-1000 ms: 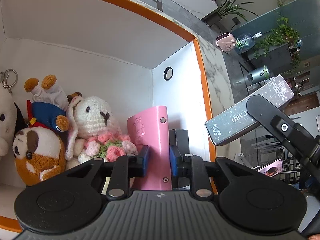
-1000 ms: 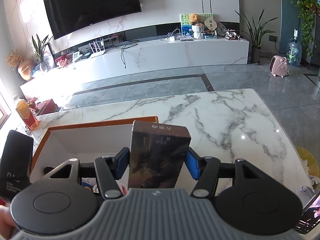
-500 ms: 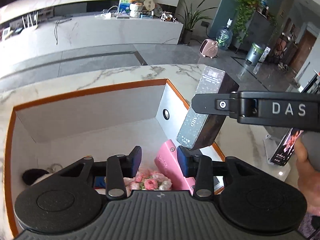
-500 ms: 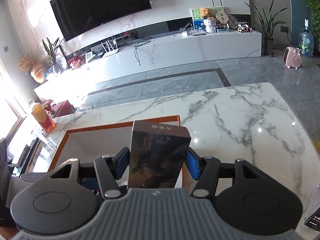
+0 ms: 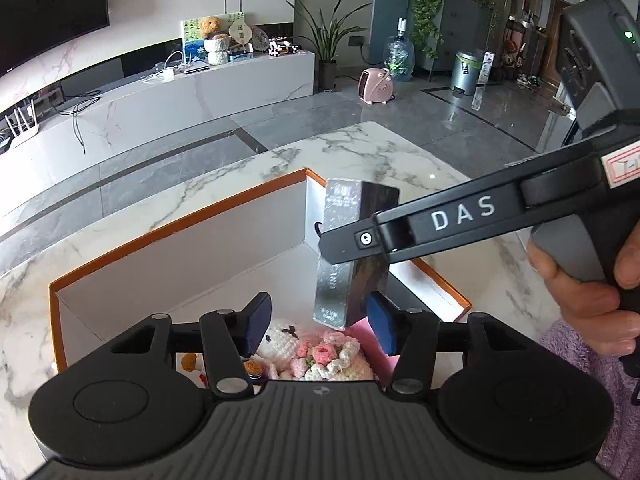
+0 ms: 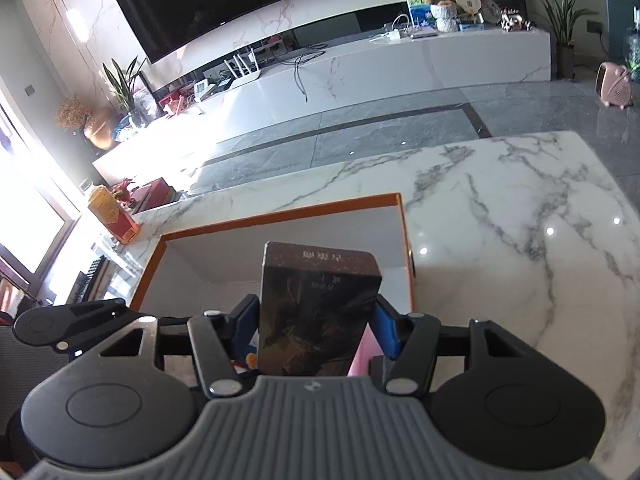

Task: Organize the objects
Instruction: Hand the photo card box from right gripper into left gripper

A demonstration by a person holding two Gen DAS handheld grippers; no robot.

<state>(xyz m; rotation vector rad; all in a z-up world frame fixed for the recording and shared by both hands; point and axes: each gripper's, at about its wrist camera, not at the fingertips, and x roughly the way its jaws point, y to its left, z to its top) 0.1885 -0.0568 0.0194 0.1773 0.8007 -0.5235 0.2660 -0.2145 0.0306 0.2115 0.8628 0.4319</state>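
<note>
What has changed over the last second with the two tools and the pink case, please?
The left tool let go of the pink case, leaving it in the orange-rimmed box beside the crocheted bunny, then lifted out; its jaws are opening with nothing between them. The right tool kept its grip on the dark card box above the box.

Both wrist cameras are looking steeply down, close above the orange-rimmed box (image 5: 180,232) (image 6: 280,216), sharing it, the marble table (image 5: 380,152) (image 6: 520,208) and the far TV wall.

I saw a black television (image 6: 216,4), a pink heater (image 5: 375,86) beside a water jug (image 5: 398,56), and a potted plant (image 5: 326,38).
</note>
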